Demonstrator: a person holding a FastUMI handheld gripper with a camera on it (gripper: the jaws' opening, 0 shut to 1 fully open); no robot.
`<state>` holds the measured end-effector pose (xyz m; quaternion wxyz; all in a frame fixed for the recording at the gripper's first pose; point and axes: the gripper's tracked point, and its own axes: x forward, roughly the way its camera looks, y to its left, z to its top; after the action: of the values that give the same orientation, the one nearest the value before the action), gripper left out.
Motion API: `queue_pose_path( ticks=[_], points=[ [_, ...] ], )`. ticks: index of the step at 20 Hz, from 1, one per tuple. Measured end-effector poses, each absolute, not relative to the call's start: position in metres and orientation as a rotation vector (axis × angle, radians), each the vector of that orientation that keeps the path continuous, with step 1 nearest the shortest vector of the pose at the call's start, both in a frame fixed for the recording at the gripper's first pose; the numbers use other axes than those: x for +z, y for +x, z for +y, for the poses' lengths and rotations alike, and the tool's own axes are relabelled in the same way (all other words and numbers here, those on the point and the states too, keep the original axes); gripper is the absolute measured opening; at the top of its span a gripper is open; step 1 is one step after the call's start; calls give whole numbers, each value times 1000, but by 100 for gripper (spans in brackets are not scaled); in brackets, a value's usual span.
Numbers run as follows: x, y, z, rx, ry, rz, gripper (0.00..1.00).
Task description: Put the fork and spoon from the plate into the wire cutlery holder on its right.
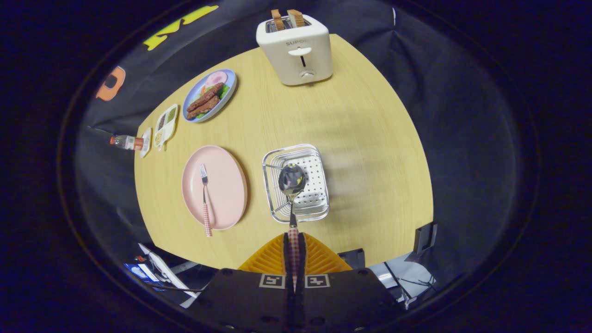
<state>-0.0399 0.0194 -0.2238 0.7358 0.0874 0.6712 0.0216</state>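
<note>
My gripper (pixel 294 243) is shut on the checked handle of the spoon (pixel 292 181). The spoon points forward from the fingers, and its bowl hangs over the wire cutlery holder (pixel 319 209), high above the wooden table. To the holder's left lies the pink plate (pixel 226 178). On that plate rests the fork (pixel 205 199), tines pointing away, its checked handle reaching past the plate's near rim.
A white toaster (pixel 296 48) with two bread slices stands at the table's far end. Farther left are a blue plate of food (pixel 210 95), a small divided dish (pixel 165 124) and a little bottle (pixel 127 142). The wooden table (pixel 370 152) extends right of the holder.
</note>
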Motion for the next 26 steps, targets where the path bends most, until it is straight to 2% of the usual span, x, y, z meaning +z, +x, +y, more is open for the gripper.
queue_pose_path(
  ticks=[5, 8, 10, 12, 13, 16, 17, 19, 23, 26],
  points=[
    [-237, -32, 21, -6, 239, 1554, 4],
    [-235, -21, 24, -20, 307, 1539, 15],
    [-229, -14, 24, -12, 326, 1493, 32],
    [-220, -5, 25, 14, 317, 1412, 42],
    [-214, 1, 23, 22, 291, 1354, 50],
    [-190, 24, 23, 34, 210, 1136, 67],
    [-182, 28, 27, 46, 185, 1066, 80],
    [-163, 33, 39, 80, 130, 944, 88],
    [-134, 20, 86, 167, 41, 729, 89],
    [-139, 2, 138, 246, -35, 613, 89]
  ],
)
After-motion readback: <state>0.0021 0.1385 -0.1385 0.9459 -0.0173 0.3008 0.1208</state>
